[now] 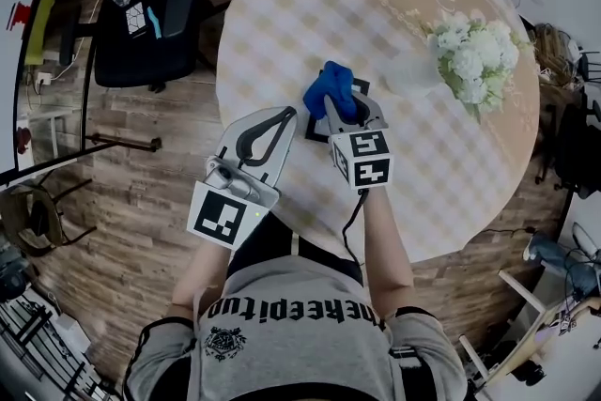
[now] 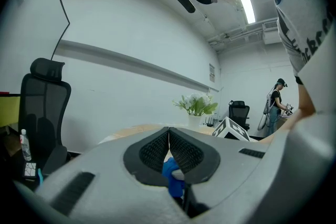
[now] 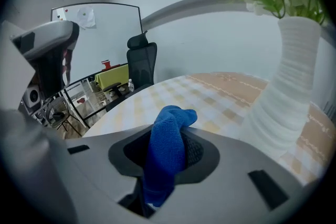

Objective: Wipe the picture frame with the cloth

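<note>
A dark picture frame lies on the round checked table, mostly hidden under my right gripper. That gripper is shut on a blue cloth, which bunches up out of its jaws over the frame. In the right gripper view the cloth hangs between the pads and hides the frame. My left gripper rests just left of the frame, shut, with its pads meeting and nothing between them. Under its jaws a bit of the blue cloth shows.
A white ribbed vase of white flowers stands on the table to the right of the grippers. A black office chair sits off the table's left side on the wood floor. A person stands far back in the room.
</note>
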The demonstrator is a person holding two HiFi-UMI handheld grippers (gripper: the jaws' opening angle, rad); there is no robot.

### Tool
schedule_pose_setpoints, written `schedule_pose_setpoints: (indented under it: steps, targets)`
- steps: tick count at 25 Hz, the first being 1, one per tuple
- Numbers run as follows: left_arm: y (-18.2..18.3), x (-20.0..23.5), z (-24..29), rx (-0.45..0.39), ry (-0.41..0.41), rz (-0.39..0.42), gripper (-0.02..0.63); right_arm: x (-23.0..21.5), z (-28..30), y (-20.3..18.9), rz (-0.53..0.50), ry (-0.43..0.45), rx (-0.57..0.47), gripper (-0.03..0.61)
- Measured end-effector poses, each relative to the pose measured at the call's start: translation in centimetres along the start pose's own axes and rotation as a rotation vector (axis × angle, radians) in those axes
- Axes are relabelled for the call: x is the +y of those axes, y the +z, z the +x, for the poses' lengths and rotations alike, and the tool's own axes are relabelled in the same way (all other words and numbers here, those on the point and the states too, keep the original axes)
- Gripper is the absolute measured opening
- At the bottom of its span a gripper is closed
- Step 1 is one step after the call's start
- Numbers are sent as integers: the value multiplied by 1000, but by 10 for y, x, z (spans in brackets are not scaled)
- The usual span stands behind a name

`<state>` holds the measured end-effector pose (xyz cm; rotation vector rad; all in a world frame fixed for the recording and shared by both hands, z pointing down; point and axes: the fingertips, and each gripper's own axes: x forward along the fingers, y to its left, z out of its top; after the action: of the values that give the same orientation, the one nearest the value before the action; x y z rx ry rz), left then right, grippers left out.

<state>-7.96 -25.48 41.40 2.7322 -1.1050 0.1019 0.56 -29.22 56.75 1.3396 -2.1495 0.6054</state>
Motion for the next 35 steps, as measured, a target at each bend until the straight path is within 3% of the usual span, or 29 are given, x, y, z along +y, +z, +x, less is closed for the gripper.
schedule_pose_setpoints:
  steps: [7, 27, 35]
  targets:
    - [-4, 14, -1, 8, 21, -15, 18, 5, 29, -15, -60, -9, 114, 96]
    - [-1, 4, 12, 7, -8, -9, 18, -62, -15, -31, 56, -152, 148, 92]
    - [1, -2, 11, -1, -15, -11, 18, -53, -21, -40, 75, -105, 150, 91]
